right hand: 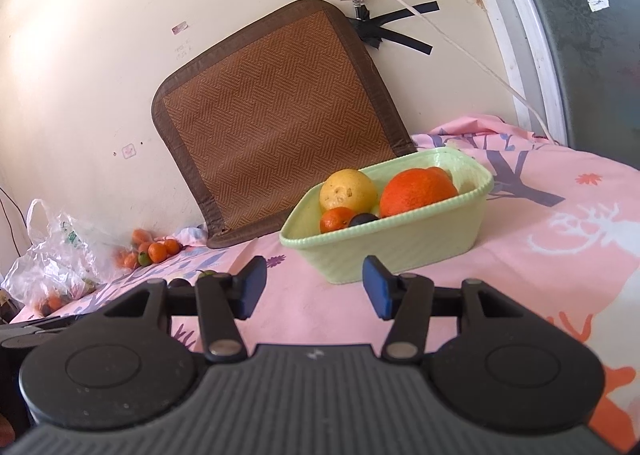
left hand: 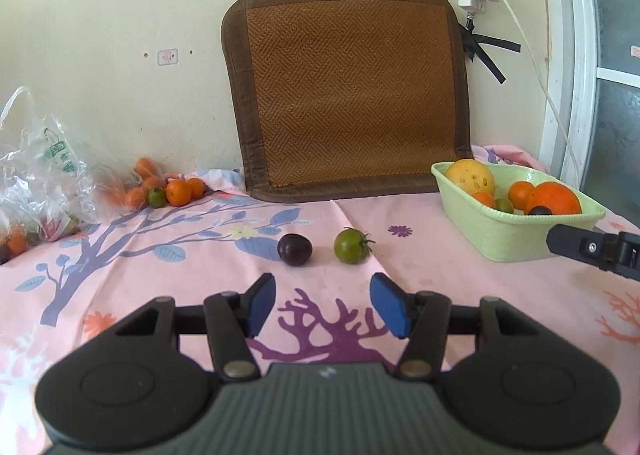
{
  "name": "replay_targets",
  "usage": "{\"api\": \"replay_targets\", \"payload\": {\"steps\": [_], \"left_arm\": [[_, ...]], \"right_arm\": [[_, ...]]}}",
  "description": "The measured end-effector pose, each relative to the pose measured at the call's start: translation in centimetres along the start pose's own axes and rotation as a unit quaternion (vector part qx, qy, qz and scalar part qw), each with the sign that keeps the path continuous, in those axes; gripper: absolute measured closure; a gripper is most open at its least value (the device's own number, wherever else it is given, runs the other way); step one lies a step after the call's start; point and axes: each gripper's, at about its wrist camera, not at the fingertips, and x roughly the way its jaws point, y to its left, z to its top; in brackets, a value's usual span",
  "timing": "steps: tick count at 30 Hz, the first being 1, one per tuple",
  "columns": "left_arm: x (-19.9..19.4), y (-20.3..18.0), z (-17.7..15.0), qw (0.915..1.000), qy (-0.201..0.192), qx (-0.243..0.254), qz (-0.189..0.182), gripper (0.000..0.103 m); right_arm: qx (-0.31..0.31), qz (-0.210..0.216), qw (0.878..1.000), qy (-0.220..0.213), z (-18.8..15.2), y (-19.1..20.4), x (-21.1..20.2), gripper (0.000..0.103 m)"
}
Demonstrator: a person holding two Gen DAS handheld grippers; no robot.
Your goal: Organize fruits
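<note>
Fruits still loose, a dark plum [left hand: 295,250] and green tomato [left hand: 351,246], lie left of the green basket [left hand: 500,239], just beyond the empty, open left gripper [left hand: 323,307]; round, either might roll if nudged off-centre.

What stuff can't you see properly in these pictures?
- Bag contents, left view: crinkled plastic blurs them and the picture's edge cuts them off.
- Basket bottom, both views: its wall and the big orange hide whatever lies under.
- Plum and green tomato, right view: almost hidden behind the right tongs.
</note>
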Motion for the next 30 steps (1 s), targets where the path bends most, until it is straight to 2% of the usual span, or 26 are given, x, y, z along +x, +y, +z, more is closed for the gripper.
{"api": "replay_targets", "payload": {"steps": [5, 11, 15, 23, 25, 30], "left_arm": [[-0.3, -0.1, -0.1, 0.9999, -0.01, 0.002, 0.001, 0.048], [-0.9, 0.0, -0.2, 0.9996, -0.029, 0.001, 0.004, 0.04], [-1.6, 0.0, -0.3, 0.9986, -0.051, 0.002, 0.008, 0.021], [-2.4, -0.3, -0.4, 0.9969, -0.076, 0.005, 0.018, 0.01], [-2.6, -0.3, -0.5, 0.9963, -0.083, 0.006, 0.021, 0.003], [-3.3, -0.5, -0.7, 0.9942, -0.104, 0.009, 0.027, 0.0]], "right_arm": [[0.0, 0.0, 1.0, 0.0, 0.0, 0.0, 0.0, 0.047], [0.0, 0.0, 1.0, 0.0, 0.0, 0.0, 0.0, 0.047], [-0.001, 0.0, 1.0, 0.0, 0.0, 0.0, 0.0, 0.047], [-0.003, 0.001, 1.0, 0.001, 0.0, 0.1, 0.0, 0.047], [-0.002, 0.0, 1.0, 0.001, 0.0, 0.2, 0.0, 0.047], [-0.003, 0.0, 1.0, 0.001, 0.0, 0.2, 0.0, 0.047]]}}
